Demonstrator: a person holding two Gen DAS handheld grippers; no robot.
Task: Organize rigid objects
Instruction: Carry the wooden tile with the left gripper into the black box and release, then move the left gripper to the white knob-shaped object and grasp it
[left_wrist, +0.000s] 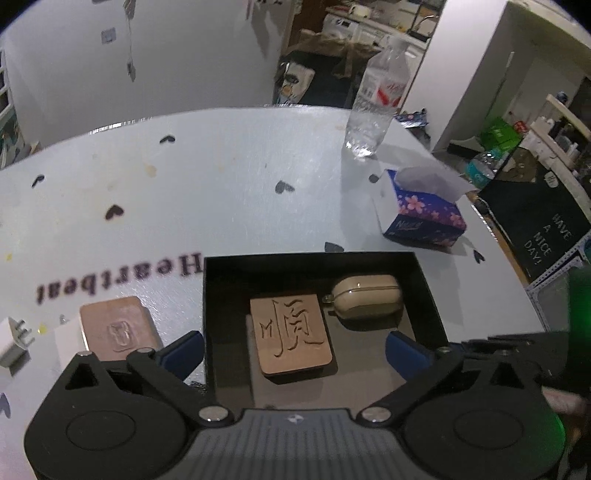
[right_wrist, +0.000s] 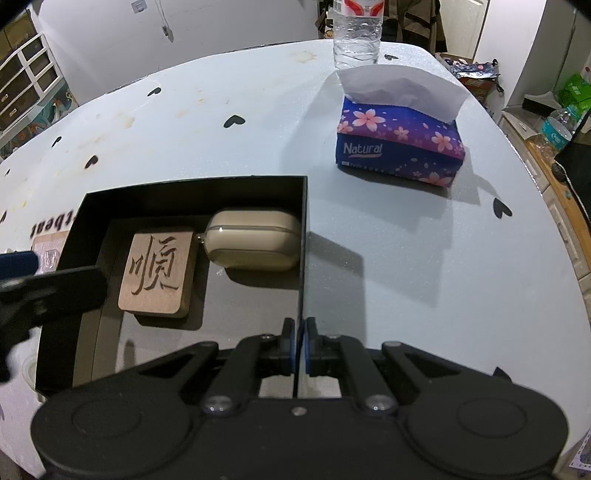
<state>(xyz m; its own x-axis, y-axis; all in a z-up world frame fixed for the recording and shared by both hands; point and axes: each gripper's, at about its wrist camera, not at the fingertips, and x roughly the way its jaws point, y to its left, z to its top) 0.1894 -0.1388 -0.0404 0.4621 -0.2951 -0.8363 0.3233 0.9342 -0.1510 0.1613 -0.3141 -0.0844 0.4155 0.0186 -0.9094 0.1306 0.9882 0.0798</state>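
Right hand-held gripper (right_wrist: 299, 347) pinches the black box's thin wall (right_wrist: 303, 236); left hand-held gripper (left_wrist: 293, 349) gapes.

- Dim indoor light from above and the left; the tissue box (right_wrist: 400, 146) throws a hard shadow rightward across the table (right_wrist: 388, 258).
- Strong fisheye bending and dark vignetting at the corners.
- A green glow (left_wrist: 580, 314) tints the left view's blurred right edge.

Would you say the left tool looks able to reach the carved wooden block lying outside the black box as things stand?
Probably yes. The left tool is open and empty above the black box, and the wooden block lies just to its left on the table, uncovered from above.
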